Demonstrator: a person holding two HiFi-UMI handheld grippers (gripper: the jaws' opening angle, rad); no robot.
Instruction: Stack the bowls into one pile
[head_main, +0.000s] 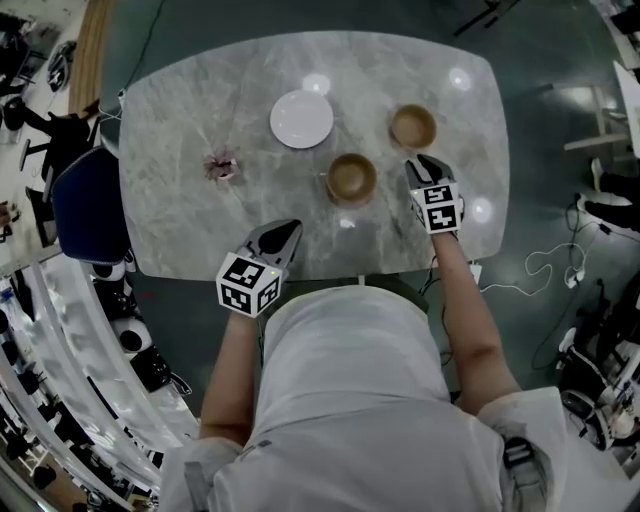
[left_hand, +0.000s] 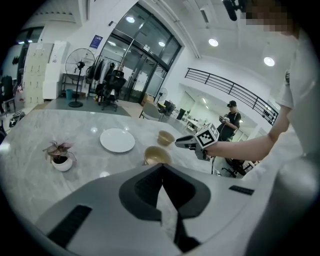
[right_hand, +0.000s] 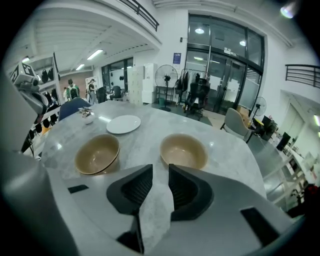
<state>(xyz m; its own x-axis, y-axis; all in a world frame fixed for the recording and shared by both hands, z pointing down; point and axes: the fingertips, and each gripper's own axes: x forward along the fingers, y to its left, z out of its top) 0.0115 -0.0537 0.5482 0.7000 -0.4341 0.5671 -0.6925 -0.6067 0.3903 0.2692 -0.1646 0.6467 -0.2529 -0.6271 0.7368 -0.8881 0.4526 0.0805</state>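
Two tan bowls stand apart on the marble table (head_main: 180, 220). The far one (head_main: 413, 127) is empty and sits just beyond my right gripper (head_main: 420, 163). The nearer bowl (head_main: 351, 178) is to that gripper's left. In the right gripper view both bowls show, one left (right_hand: 97, 154) and one right (right_hand: 183, 150), ahead of my right gripper (right_hand: 160, 172), whose jaws stand apart over bare table. My left gripper (head_main: 285, 232) hovers near the table's front edge, away from the bowls; its jaws (left_hand: 161, 170) meet at the tips with nothing in them.
A white plate (head_main: 301, 119) lies at the back of the table, left of the bowls. A small potted plant (head_main: 221, 166) stands at the left. A blue chair (head_main: 88, 205) is beside the table's left end. Office chairs and cables lie around.
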